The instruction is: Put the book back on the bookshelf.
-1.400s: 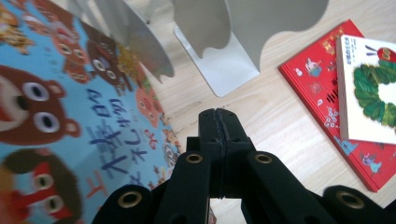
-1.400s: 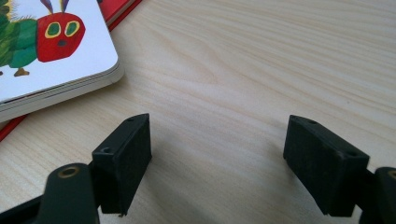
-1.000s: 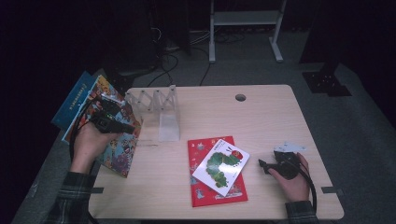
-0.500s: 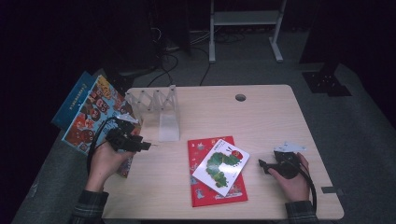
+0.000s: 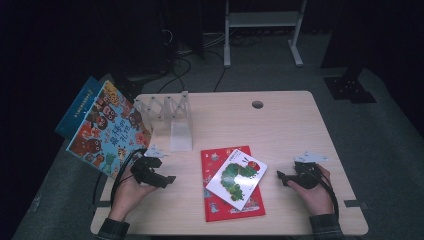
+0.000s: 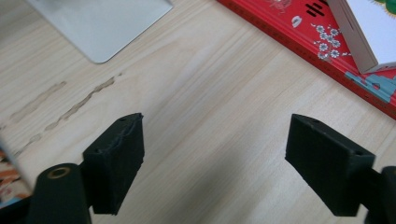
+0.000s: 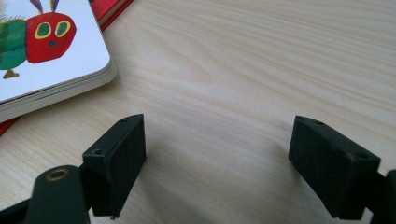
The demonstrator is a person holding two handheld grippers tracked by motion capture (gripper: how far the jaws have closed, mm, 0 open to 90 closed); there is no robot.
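Books next: I'd pinch the stiff white caterpillar board book [image 5: 237,178] at its overhanging corner. Left gripper [image 5: 159,179] has just been opening, empty; right gripper [image 5: 283,178] spread, empty.

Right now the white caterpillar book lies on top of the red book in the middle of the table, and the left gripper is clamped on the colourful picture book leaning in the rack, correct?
Not quite. The left gripper holds nothing: the left gripper view shows its jaws wide apart over bare table, just opened. The colourful picture book leans in the rack, apart from the gripper. The caterpillar book does lie on the red book.
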